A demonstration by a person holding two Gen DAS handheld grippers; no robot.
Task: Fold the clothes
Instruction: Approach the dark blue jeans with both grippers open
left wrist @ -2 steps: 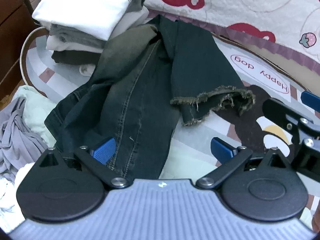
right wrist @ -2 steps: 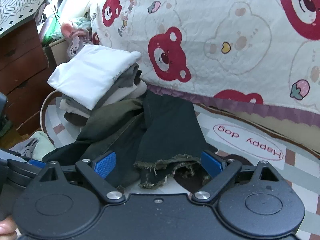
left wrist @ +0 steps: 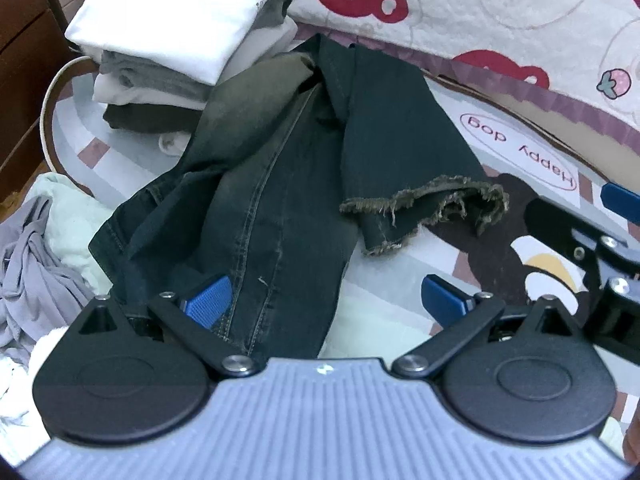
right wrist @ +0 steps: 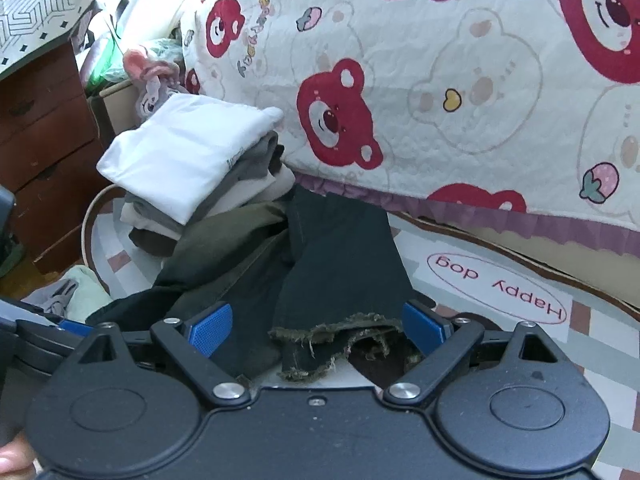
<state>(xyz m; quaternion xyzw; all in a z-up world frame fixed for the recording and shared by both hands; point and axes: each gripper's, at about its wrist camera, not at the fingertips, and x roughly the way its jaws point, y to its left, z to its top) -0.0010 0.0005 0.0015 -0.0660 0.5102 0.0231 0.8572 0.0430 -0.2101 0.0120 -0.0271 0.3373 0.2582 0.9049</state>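
Dark jeans (left wrist: 288, 184) lie crumpled on a printed mat (left wrist: 520, 148), one leg folded over with its frayed hem (left wrist: 424, 208) pointing right. My left gripper (left wrist: 326, 300) is open, low over the near leg, its left blue pad (left wrist: 210, 300) against the denim. My right gripper (right wrist: 318, 326) is open, its jaws on either side of the frayed hem (right wrist: 340, 328) of the jeans (right wrist: 340, 264). The right gripper also shows at the right edge of the left wrist view (left wrist: 600, 248).
A stack of folded clothes (left wrist: 188, 36) with a white top piece stands at the mat's far left (right wrist: 188, 168). Loose grey and pale green garments (left wrist: 36, 248) lie at the left. A bear-print quilt (right wrist: 440, 80) hangs behind. A wooden drawer unit (right wrist: 44, 128) stands far left.
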